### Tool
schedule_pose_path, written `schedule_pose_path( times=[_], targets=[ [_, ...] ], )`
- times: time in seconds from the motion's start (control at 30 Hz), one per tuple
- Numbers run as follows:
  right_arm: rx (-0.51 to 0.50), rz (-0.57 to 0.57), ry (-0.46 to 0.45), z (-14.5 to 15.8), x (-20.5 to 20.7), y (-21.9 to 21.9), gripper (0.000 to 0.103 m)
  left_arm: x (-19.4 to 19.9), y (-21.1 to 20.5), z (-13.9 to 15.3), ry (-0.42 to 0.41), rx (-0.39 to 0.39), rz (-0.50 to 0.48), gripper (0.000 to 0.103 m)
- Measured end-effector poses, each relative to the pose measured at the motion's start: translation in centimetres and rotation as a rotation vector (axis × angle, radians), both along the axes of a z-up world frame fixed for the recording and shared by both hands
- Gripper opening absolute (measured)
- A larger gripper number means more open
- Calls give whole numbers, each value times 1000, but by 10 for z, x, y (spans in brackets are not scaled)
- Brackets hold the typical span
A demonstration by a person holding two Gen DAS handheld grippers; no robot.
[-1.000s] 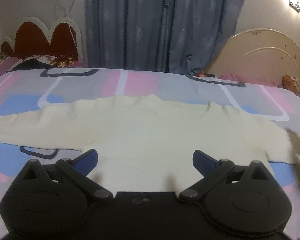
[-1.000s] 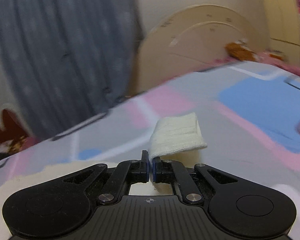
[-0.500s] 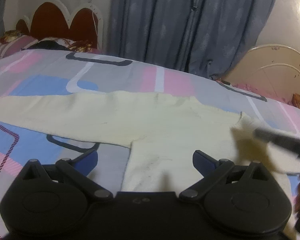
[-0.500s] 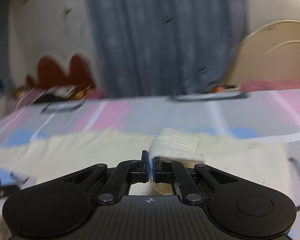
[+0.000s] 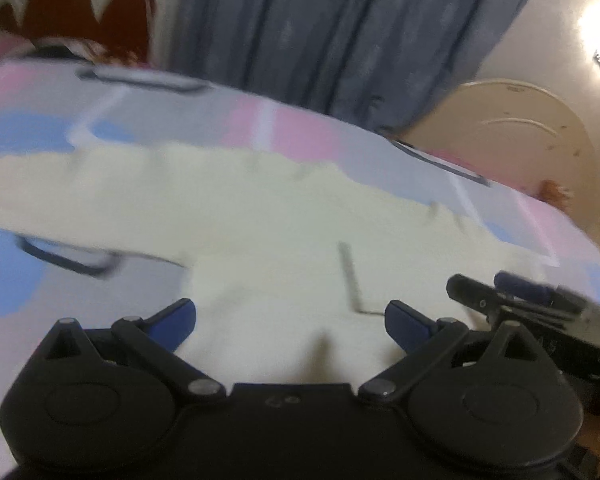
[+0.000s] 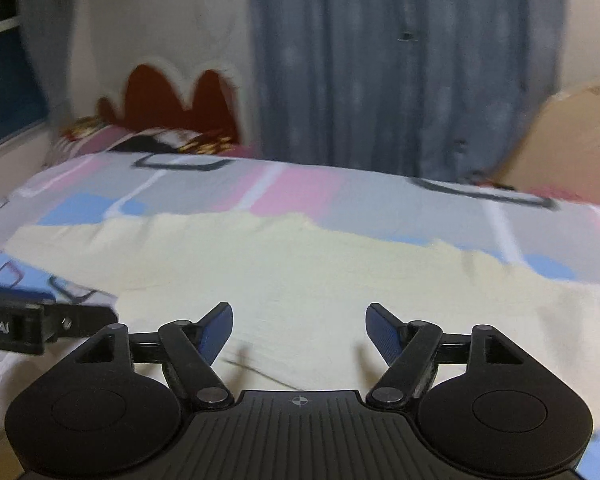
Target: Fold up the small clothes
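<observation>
A pale yellow long-sleeved sweater [image 5: 260, 216] lies flat on the bed, its left sleeve stretched out to the left; it also shows in the right wrist view [image 6: 300, 272]. My left gripper [image 5: 290, 322] is open and empty over the sweater's lower body. My right gripper [image 6: 299, 330] is open and empty over the sweater's body, and shows at the right edge of the left wrist view [image 5: 516, 300]. The left gripper's side shows at the left edge of the right wrist view [image 6: 40, 320]. The right sleeve lies folded in over the body.
The bed has a patchwork sheet [image 6: 300, 188] in pink, blue and grey. A red headboard [image 6: 172, 96] stands at the far left, a cream headboard [image 5: 512, 132] at the far right, blue-grey curtains [image 6: 400, 64] behind. Pillows [image 6: 156, 140] lie by the red headboard.
My right gripper has opened and let go of the sleeve cuff, which it carried in over the sweater's body. My left gripper has shifted left, still open.
</observation>
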State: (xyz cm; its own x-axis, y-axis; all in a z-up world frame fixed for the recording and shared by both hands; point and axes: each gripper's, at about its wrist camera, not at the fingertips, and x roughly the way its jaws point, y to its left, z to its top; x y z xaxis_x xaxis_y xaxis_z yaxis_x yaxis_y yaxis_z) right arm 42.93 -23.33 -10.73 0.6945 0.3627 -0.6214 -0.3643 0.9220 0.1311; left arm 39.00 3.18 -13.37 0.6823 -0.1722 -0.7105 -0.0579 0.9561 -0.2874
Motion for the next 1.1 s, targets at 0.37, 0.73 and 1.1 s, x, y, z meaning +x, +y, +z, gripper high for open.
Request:
schedule_pose_path(
  times=[0.37, 0.73, 1.1],
  targets=[
    [-88, -230, 38, -11, -30, -104, 72, 45, -33, -43, 77, -171, -6, 50],
    [-95, -334, 94, -26, -33, -135, 72, 54, -47, -41, -28, -190, -46, 6],
    [-32, -408, 113, -34, -16, -144, 69, 57, -11, 36, -278, -230, -12, 6]
  ],
)
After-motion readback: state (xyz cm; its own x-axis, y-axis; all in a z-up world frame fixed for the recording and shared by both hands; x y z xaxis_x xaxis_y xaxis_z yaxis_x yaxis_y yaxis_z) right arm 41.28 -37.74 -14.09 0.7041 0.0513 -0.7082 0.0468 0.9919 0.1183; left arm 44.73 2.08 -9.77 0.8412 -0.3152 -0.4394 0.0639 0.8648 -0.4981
